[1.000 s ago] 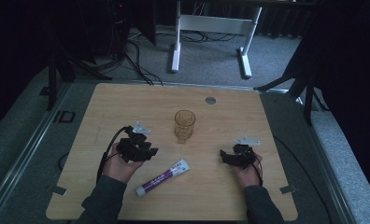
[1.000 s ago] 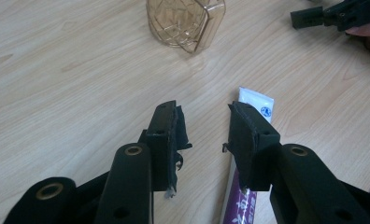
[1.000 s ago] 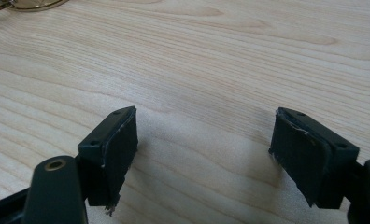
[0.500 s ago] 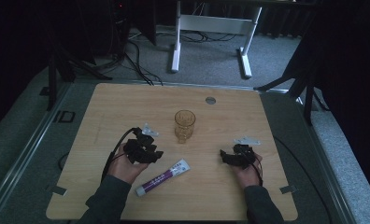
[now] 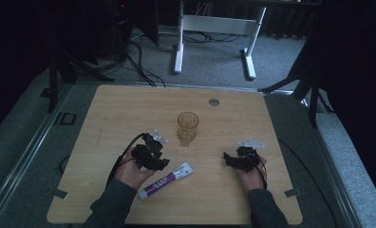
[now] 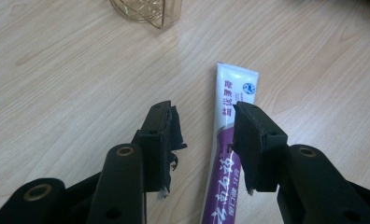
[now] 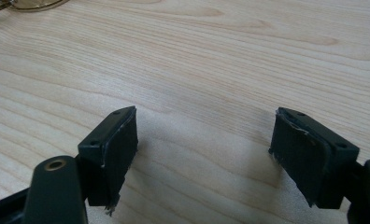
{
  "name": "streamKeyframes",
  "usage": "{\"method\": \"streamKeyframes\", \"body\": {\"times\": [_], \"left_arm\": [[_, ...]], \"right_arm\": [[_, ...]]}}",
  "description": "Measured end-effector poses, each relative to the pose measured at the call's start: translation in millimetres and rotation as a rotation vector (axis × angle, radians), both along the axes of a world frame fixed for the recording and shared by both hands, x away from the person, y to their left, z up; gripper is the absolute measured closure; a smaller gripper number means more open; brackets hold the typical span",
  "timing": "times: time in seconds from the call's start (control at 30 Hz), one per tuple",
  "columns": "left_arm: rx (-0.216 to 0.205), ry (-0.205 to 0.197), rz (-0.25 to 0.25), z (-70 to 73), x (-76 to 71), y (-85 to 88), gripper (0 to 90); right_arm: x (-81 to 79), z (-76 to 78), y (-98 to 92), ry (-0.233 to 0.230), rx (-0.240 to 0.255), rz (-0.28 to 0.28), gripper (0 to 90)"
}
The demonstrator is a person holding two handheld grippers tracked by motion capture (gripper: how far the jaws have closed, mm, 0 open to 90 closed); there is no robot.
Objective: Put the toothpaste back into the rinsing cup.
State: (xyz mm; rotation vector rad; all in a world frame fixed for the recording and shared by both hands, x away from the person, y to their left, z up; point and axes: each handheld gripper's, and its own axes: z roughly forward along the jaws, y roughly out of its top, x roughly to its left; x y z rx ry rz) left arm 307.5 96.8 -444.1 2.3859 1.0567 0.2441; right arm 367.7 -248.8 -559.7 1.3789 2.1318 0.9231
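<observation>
Left gripper [image 5: 160, 159] fingers just opening – right gripper [image 5: 230, 159] fingers spread wide.

Left claw [image 6: 204, 140]: matte black, two flat jaws with round bolt holes, brass-coloured bushings at the pivots; inner pad at 9 o'clock is frayed and torn. Grey three-cornered plate on top, at its 1 o'clock in the high view. Black cable loops off toward 7 o'clock. Right claw [image 7: 204, 154]: same black build, pads worn at the edges, pale plate at 12 o'clock. Both forearms in dark grey-green sleeves.
</observation>
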Motion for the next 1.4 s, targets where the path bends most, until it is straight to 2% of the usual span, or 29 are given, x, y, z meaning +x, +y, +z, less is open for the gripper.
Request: {"method": "streamKeyframes", "body": {"times": [0.23,0.47,0.8,0.97,1.4], "left_arm": [[0.035,0.015,-0.015,-1.4,-0.2,-7.0,56.4],[0.054,0.022,-0.004,-3.2,0.4,-10.3,56.7],[0.083,0.044,-0.027,-5.5,1.8,-14.2,57.1],[0.109,0.052,-0.039,-6.3,1.7,-17.5,57.2],[0.151,0.074,-0.048,-10.1,0.9,-23.5,56.7]], "right_arm": [[0.0,0.0,0.0,0.000,0.000,0.000,22.8],[0.3,0.0,0.0,0.000,0.000,0.002,22.8],[0.3,0.0,0.0,0.000,0.000,0.002,22.8],[0.3,0.0,0.0,0.000,0.000,0.002,22.8],[0.3,0.0,0.0,0.000,0.000,0.002,22.8]]}}
